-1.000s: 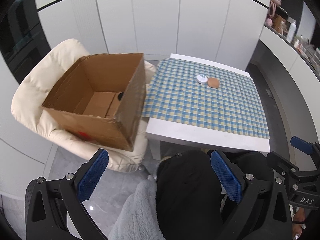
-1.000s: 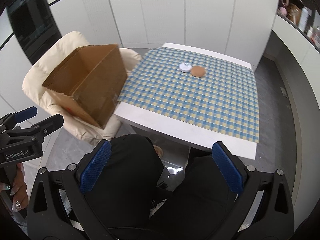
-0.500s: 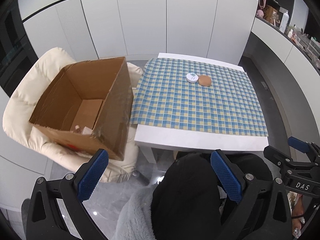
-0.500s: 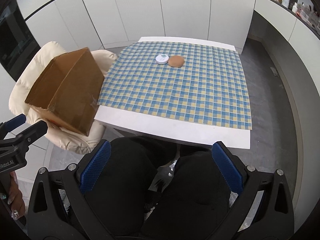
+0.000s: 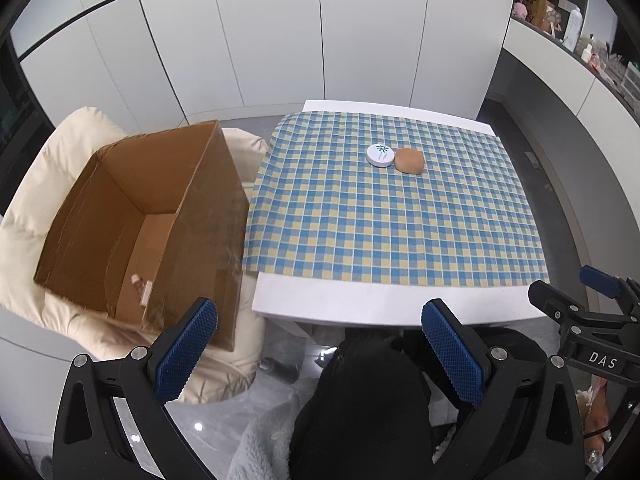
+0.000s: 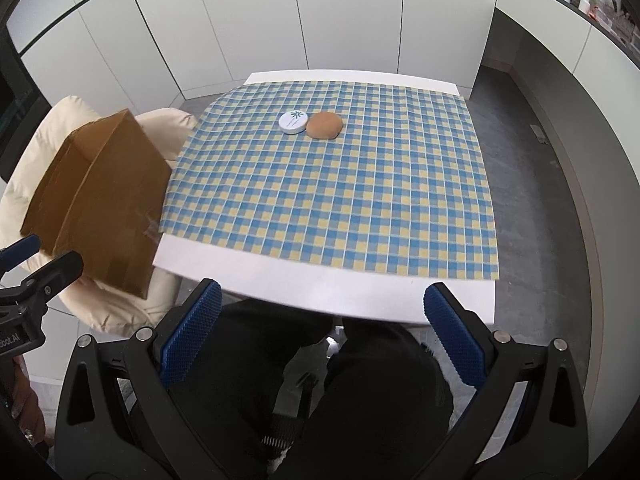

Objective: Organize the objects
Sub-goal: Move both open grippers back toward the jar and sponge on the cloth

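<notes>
Blue-yellow checked tablecloth (image 6: 328, 200), brown box (image 5: 136, 216)

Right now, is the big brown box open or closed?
Open. The cardboard box on the cream chair has no lid or flaps over its top; its inner walls and floor show.

The letters "DAS" are printed in white on the black body of the right gripper (image 5: 600, 312), seen at the right edge of the left wrist view. In the right wrist view, only the cut-off end "bot.AI" can be read on the black body of the left gripper (image 6: 24, 264). A green emblem (no legible letters) is printed on the white round tin (image 5: 380, 155), which lies touching the brown bun (image 5: 409, 161).
</notes>
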Demonstrator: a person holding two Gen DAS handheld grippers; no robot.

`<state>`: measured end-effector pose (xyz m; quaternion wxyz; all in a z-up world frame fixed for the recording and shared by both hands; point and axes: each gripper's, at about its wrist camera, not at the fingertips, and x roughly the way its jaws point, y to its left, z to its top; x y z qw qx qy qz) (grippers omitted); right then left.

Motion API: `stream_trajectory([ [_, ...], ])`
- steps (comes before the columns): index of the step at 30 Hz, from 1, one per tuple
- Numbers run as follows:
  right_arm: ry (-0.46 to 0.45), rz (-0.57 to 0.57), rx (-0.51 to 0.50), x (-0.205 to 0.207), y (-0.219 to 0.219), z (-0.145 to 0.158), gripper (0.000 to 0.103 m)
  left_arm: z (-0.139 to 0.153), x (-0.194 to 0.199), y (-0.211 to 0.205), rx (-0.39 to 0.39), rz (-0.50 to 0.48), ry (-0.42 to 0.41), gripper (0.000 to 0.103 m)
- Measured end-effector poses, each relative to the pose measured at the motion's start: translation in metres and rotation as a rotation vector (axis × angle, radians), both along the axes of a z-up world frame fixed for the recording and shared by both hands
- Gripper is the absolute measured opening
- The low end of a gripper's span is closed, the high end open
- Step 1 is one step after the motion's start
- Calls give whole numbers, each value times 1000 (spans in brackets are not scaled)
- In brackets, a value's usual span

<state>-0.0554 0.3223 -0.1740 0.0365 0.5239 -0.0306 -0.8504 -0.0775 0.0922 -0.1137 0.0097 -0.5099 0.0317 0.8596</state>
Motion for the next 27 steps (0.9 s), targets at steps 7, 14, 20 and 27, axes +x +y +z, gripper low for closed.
stream_trajectory([
  [7,-22,-1,32,-50,4,-26,103,-24,-52,4,-16,13,-27,102],
  [14,-58,-22,57,-115,21,-70,103,-64,-107,14,-38,5,-74,102],
  [20,-87,-31,70,-161,32,-107,103,-99,-155,28,-18,-3,-119,102],
  [27,-75,16,70,-214,26,-139,103,-136,-207,34,-19,4,-139,102],
])
